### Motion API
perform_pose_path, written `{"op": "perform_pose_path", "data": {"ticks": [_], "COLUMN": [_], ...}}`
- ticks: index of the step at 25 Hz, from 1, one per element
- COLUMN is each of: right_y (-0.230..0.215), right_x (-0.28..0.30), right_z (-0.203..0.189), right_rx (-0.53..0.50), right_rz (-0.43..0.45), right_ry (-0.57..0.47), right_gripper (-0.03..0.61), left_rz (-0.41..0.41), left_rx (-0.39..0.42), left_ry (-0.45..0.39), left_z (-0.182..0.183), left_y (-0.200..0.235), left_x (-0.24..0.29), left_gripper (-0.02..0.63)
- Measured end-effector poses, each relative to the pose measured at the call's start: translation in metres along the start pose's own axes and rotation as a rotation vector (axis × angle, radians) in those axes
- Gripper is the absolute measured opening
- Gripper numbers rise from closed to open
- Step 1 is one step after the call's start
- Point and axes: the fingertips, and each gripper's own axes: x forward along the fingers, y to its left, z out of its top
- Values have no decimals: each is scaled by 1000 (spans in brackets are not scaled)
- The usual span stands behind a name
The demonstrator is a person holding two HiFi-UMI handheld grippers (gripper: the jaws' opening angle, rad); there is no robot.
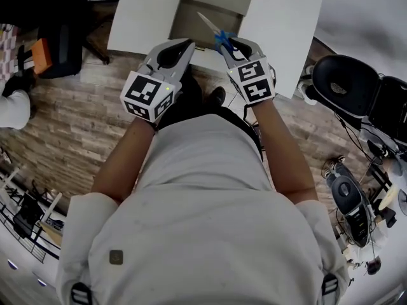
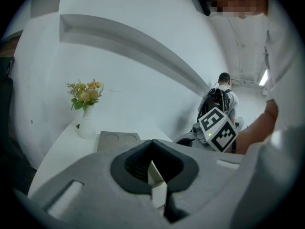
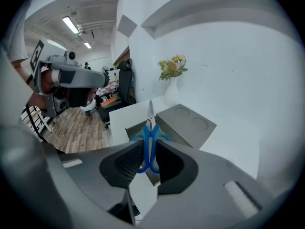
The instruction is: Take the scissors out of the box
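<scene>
White table, box, scissors, floorboards, perhaps chairs

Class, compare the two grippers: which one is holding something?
The right gripper, clamped on the blue-handled scissors, blades pointing away from it. The left gripper has its jaws meeting at the tips with nothing between them.

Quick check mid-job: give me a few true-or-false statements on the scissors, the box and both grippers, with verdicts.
1. The right gripper grips the scissors at their blue handles. True.
2. The scissors lie inside the box. False: the gripper holds them up over it.
3. The left gripper also holds the scissors. False: its jaws are together and empty.
4. A vase of flowers stands on the white table. True.
5. The blades point back at the person. False: they point away.
</scene>
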Motion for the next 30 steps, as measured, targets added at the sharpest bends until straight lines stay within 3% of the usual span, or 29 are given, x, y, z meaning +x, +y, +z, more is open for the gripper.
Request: {"op": "perform_pose_path", "data": {"ticks": [14, 20, 30], "right_y": [12, 10, 34], "right_x": [-114, -160, -187], "right_z": [40, 38, 46], "right_rx": [-38, -47, -14], "right_rz": [-6, 3, 27], "right_ry": [-255, -338, -421], "right_gripper": [100, 100, 100], "left_rz": [51, 72, 140], "left_rx": [86, 127, 127], "left_ry": [-98, -133, -163], "left_z": [34, 46, 47], "left_y": [-68, -110, -116], "left_x": [-28, -38, -89], "left_gripper": [0, 0, 0]}}
